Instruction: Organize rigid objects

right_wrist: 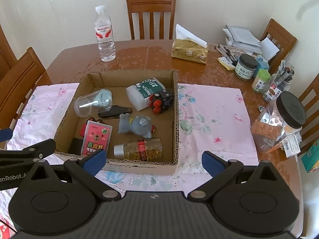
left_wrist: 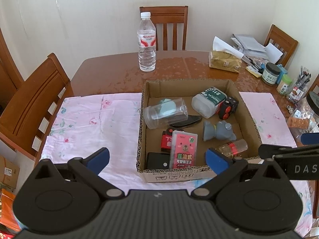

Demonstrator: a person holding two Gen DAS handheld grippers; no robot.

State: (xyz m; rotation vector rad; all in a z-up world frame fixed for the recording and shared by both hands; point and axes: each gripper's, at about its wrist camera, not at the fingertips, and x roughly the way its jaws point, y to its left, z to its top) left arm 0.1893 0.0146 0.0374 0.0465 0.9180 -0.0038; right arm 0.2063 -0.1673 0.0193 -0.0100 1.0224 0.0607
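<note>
both the left gripper (left_wrist: 157, 159) and right gripper (right_wrist: 153, 160) are being held wide, empty; the capsule bottle (right_wrist: 139, 148), lying crosswise inside the cardboard box (right_wrist: 175, 119), is being faced nearest by the right.

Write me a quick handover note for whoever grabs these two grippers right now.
Left gripper: open, empty, held before the box's near wall.
Right gripper: open, empty, at the near right corner.
Cardboard box on the pink cloth holds everything: clear cup, white medical bottle, black toy car, grey toy, capsule bottle, pink bear case.
Done: nothing taken out.
Left: sort all of it.
</note>
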